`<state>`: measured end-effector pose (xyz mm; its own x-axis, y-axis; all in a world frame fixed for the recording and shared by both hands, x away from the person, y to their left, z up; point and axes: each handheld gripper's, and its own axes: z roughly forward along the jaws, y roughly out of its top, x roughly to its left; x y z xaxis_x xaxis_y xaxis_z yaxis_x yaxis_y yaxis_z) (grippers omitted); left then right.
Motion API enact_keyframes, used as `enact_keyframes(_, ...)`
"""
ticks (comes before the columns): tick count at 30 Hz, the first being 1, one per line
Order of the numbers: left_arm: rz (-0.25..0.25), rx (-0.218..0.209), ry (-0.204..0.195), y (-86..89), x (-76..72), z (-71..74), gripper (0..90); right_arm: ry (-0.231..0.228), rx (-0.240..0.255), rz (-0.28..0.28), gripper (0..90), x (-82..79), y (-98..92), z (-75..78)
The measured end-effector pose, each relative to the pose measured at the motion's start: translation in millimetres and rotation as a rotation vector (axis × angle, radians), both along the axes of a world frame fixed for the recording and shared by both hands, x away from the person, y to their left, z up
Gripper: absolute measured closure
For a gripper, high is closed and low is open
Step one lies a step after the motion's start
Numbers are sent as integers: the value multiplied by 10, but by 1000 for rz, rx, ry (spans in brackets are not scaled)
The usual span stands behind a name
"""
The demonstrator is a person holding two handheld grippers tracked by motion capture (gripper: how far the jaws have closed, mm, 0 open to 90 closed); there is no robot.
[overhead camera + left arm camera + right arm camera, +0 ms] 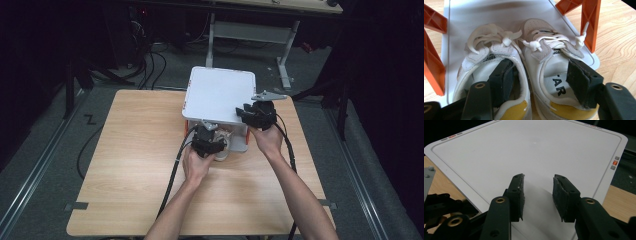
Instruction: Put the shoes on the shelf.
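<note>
Starting far left: plain wooden table [125, 150], nothing much going on there.

Next over, left gripper [210, 142] parked at the front opening of a small white rack [220, 92] with orange legs [434, 65]. Seen up close in the left gripper view [540, 70]: jaws spread apart, one pad dropped inside the left sneaker [481, 62], the other inside the right sneaker [549, 50], the two inner collars sitting between them. Not squeezing anything as far as visible, right pad clearly off the collar wall, so calling it open.

Sneakers themselves: side by side and touching on the rack's white lower shelf [499, 15], between the orange legs. Heels with the yellow tabs toward the gripper and the person, toes pointing away toward the back of the rack. Long axis running front to back, pretty much parallel to each other and roughly square to the shelf. Upright on their soles, white laces tied in loose bows, tongues up.

Further right: right gripper [246, 111] over the front right corner of the rack's top panel [524, 150]. Jaws [537, 182] apart there too, nothing but bare white panel between the pads. Can't tell whether actually touching the panel or just above it.
</note>
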<state>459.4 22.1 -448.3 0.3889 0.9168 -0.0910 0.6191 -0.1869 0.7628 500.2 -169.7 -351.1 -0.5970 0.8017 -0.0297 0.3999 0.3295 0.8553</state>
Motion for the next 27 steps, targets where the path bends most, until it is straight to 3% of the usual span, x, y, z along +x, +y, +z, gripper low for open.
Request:
enact_keyframes(12,15,-18,31,16,2,23,340,-2,-3,1,614,0,1,-1)
enact_keyframes(20,5,-65,47,43,7,32,272,-4,-2,3,614,1,0,-3)
enact_keyframes(24,10,-19,47,14,-13,27,328,-5,-3,3,614,2,0,-3)
enact_keyframes(27,20,-13,75,5,-5,42,333,-6,-3,2,614,1,3,-4)
